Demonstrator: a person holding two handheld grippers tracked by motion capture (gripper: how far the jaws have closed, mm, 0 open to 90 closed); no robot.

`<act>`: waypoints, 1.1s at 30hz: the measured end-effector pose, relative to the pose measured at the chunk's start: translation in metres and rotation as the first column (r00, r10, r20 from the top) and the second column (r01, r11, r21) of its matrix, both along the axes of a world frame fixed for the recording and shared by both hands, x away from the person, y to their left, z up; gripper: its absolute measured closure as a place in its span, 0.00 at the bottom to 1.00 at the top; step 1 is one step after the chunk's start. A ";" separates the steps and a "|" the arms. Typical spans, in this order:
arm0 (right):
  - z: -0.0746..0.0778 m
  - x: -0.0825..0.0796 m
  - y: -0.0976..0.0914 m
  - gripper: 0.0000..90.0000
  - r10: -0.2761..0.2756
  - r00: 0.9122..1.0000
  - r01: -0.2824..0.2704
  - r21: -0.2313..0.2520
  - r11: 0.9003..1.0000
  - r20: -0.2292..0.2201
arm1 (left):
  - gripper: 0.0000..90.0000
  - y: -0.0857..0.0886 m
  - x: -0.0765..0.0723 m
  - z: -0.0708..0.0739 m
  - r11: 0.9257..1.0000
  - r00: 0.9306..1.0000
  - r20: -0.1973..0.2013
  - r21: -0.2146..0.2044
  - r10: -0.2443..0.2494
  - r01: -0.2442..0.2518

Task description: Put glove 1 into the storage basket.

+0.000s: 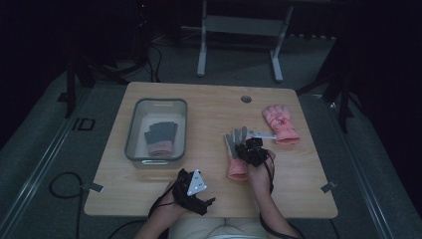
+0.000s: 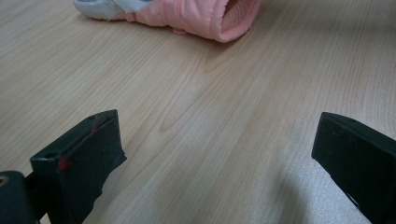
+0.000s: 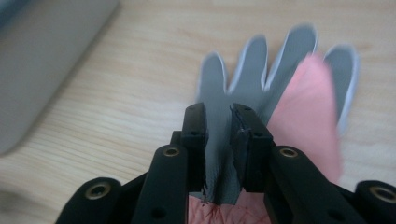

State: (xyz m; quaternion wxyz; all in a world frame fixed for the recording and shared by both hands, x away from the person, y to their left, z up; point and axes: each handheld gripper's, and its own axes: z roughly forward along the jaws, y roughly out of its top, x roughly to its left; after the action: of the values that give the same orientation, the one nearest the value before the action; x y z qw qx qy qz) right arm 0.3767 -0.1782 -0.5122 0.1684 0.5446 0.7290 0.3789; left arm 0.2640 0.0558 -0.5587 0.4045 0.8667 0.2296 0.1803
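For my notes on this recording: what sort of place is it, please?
Probably a darkened recording room or lab, not a home: one bare wooden table on grey floor, dark curtains around, cables on the floor, and a second table's white metal legs behind.

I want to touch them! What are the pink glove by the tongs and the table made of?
The glove looks like soft fabric: a matte grey palm with pale edging on the fingers and a puffy pink back, perhaps padded cloth. A fold of the grey palm sits between the right tongs. The table looks like light wood or a wood-look laminate, smooth, with visible grain lines.
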 end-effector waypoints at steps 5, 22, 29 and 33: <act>0.026 -0.001 -0.021 0.79 0.016 0.997 -0.016 -0.007 1.000 0.073 | 0.02 0.000 -0.001 0.000 1.000 1.000 -0.004 -0.015 -0.006 0.006; 0.043 0.026 -0.134 0.62 -0.023 0.988 0.039 -0.107 0.993 0.152 | 0.02 0.003 0.000 0.000 0.999 1.000 -0.005 -0.029 0.018 -0.018; 0.044 0.052 -0.163 0.65 0.029 0.984 0.004 -0.179 0.984 0.178 | 0.02 0.002 0.000 -0.001 1.000 1.000 -0.007 -0.021 0.021 -0.021; 0.047 0.070 -0.170 0.65 0.013 0.985 0.018 -0.180 0.983 0.170 | 0.02 0.002 0.001 -0.001 1.000 1.000 -0.010 -0.017 0.023 -0.023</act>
State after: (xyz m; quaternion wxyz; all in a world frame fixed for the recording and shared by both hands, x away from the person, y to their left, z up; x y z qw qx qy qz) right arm 0.4465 -0.3481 -0.4653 0.2795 0.4933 0.7427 0.3562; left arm 0.2652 0.0582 -0.5601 0.4087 0.8613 0.2431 0.1790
